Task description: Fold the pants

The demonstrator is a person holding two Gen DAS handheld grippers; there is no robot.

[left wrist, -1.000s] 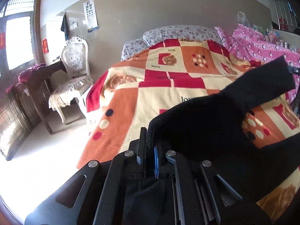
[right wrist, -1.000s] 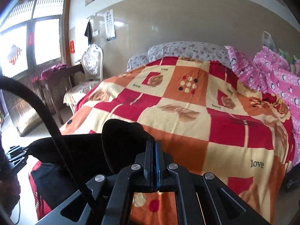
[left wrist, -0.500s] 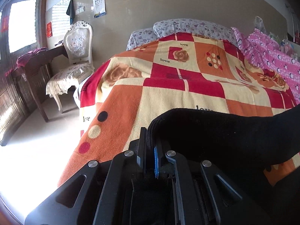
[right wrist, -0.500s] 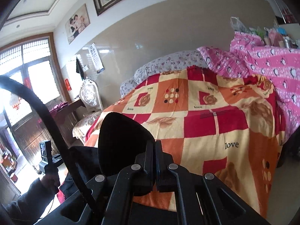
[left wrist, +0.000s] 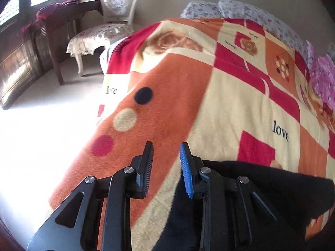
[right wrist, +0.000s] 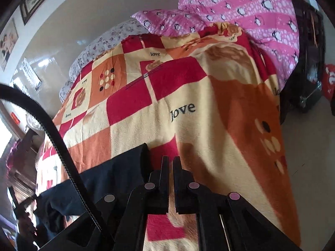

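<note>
Release step of a fold, by the look of it. Left tongs point(left wrist: 166, 168) opening, nothing between the pads, only blanket point(left wrist: 230, 108) showing through the gap. Pants point(left wrist: 261, 190), black, lying on the blanket just right of and beneath the left tongs. Right tongs point(right wrist: 170, 181) with a narrow slit between the pads, empty, blanket visible through it; a pants corner point(right wrist: 129, 163) just left of them, apart from the pads. Black cable point(right wrist: 52, 138) arcing across on the far left. Next, probably: draw both tongs back clear of the cloth, check how the fold lies, then pinch a fresh edge for the next fold without dragging the blanket.
</note>
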